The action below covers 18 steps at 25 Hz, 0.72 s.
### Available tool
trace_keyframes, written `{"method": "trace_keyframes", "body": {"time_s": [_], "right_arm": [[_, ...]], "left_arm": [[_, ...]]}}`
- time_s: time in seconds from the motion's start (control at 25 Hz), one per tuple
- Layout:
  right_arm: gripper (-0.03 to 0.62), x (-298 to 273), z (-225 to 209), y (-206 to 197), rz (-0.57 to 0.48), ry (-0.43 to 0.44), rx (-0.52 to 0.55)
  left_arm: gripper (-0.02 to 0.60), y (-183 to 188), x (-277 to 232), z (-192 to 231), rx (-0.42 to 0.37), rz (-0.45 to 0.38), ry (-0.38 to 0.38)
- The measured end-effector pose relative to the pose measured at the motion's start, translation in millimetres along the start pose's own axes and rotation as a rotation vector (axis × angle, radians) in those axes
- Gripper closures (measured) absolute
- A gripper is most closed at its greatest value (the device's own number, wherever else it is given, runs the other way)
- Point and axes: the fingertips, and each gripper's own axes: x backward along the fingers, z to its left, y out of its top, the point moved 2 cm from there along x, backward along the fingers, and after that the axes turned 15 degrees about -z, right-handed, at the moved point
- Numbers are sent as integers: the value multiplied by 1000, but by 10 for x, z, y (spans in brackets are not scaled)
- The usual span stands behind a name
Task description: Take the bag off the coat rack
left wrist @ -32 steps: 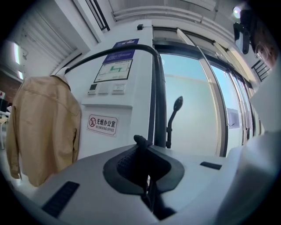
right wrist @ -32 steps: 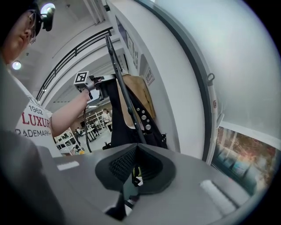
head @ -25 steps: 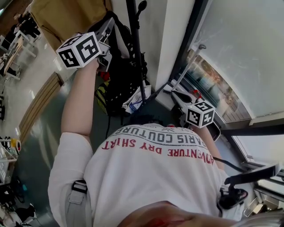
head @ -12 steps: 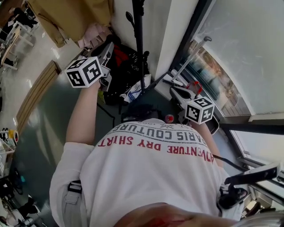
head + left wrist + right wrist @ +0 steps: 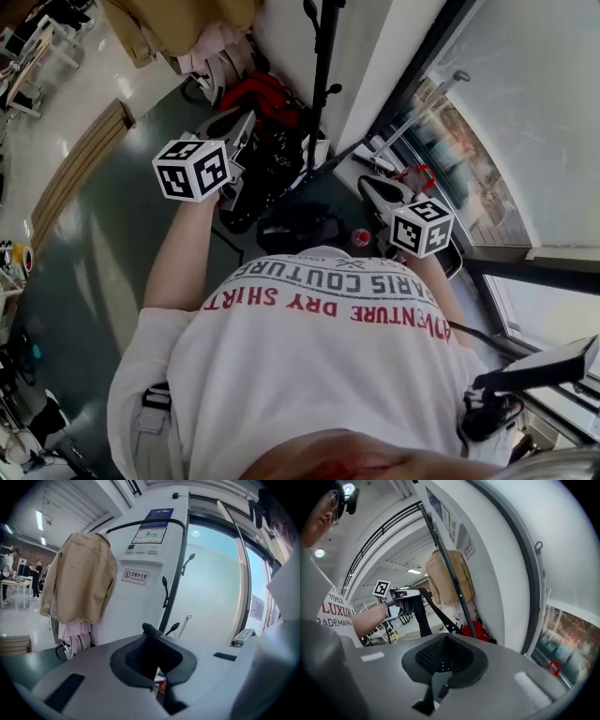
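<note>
My left gripper is shut on the black strap of the bag; the strap sticks up between its closed pads. The black and red bag hangs low from that strap, beside the foot of the black coat rack pole. In the right gripper view the left gripper holds the strap out away from the pole, with the bag's red part near the floor. My right gripper hangs low at the right, shut with nothing between its pads.
A tan jacket and a pink garment hang on another rack to the left. A white wall with signs stands behind the pole, and glass doors are at the right. Dark items lie on the floor near my feet.
My left gripper has come down and away from the rack with the strap in it, and the bag has dropped lower with it. The right gripper has barely moved.
</note>
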Motion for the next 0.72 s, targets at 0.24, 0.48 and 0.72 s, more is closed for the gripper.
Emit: {"method": "trace_keyframes", "body": {"time_s": [0.24, 0.48, 0.72], "right_arm": [[592, 174, 631, -157, -5, 43, 35], [592, 589, 1465, -324, -52, 43, 48], [592, 1140, 2341, -785, -77, 40, 110]], "left_arm": [[575, -9, 816, -316, -8, 5, -50], [574, 89, 1836, -710, 25, -18, -84], [574, 0, 2936, -1090, 10, -64, -136]]}}
